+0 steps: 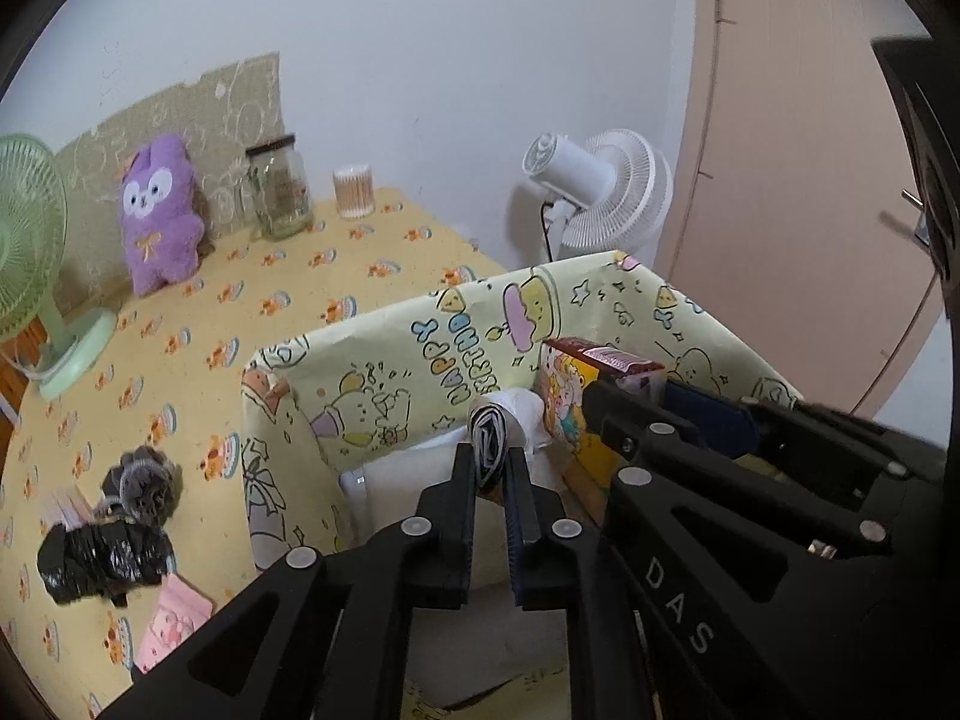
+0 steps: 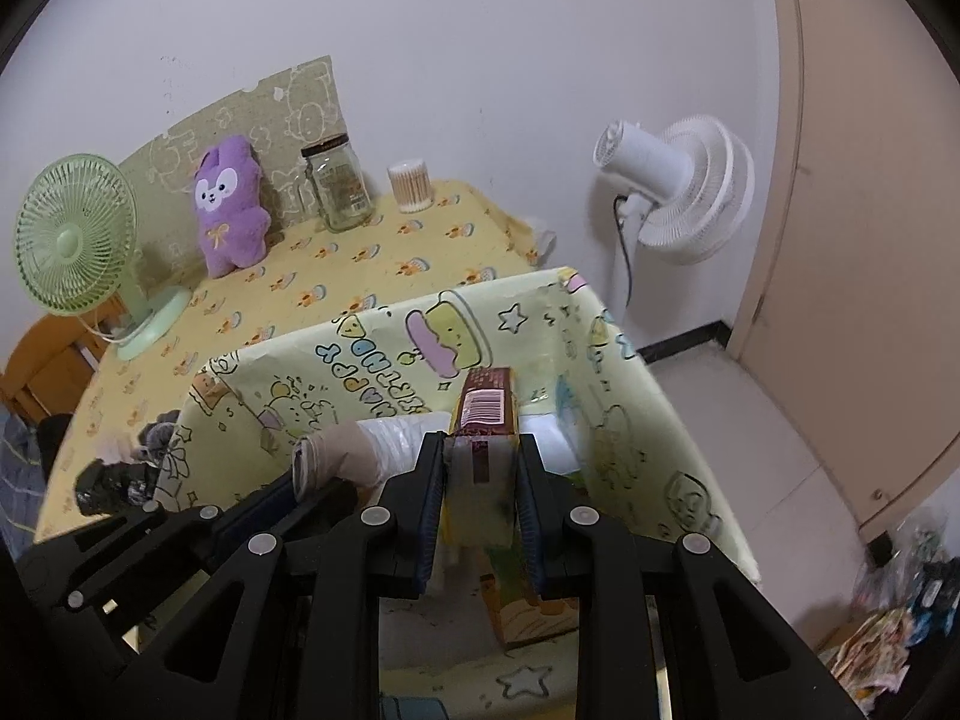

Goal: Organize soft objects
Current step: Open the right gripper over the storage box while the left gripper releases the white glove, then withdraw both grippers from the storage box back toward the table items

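My left gripper is shut on a rolled white and grey cloth and holds it inside the open yellow cartoon-print box. My right gripper is shut on a yellow cartoon-print pack with a maroon top, held over the same box. The pack and the right gripper show at the right in the left wrist view. The cloth roll and the left gripper show at the left in the right wrist view. A purple plush leans against the back board.
On the yellow tablecloth lie a black crumpled bag, a dark fluffy item and a pink packet. A green fan, a glass jar and a swab tub stand behind. A white fan stands by the door.
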The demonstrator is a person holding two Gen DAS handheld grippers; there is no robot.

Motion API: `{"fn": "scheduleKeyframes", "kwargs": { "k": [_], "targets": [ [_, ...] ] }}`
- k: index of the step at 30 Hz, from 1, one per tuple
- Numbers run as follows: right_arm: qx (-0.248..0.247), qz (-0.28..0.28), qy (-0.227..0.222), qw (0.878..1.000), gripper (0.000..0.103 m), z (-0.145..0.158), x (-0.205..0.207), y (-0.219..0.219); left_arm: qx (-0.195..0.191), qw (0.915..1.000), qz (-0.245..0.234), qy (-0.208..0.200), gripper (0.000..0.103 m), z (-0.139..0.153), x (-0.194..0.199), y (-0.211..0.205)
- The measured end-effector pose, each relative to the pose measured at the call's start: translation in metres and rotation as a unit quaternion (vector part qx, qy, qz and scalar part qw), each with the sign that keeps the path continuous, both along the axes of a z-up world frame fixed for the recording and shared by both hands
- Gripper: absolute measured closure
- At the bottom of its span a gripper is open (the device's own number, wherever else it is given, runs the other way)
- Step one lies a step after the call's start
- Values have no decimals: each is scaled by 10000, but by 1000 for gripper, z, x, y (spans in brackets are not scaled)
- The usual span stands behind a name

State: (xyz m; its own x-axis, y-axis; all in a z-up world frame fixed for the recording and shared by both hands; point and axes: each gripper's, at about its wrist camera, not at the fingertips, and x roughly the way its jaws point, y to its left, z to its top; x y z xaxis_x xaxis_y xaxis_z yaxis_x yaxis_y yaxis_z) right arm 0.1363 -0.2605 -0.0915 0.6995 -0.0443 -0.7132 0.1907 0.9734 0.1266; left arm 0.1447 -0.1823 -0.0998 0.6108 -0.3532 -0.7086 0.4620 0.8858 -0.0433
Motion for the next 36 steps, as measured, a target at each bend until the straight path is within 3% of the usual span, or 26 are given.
{"fn": "scheduleKeyframes", "kwargs": {
  "k": [1,3,7,9,12,23,36],
  "targets": [
    [113,-2,2,9999,76,0,-1,-1,-41,10000,5,53,85,1,-1,1],
    [122,60,2,9999,73,3,-2,0,-70,9999,13,93,64,2,-3,2],
    [-27,90,45,9999,62,10,-8,2,-109,9999,31,99,46,8,-9,3],
    [-286,-168,49,9994,37,13,-14,2,217,9992,332,-24,8,10,-13,1],
    [-126,-53,-116,9998,26,18,-25,3,280,9983,427,-274,7,18,-25,4],
    [-272,-121,-527,9982,5,42,-56,22,52,9979,434,-479,7,39,-53,28],
    [-468,58,-971,9942,1,76,-86,60,-197,9948,574,-817,7,67,-80,64]
  ]
}}
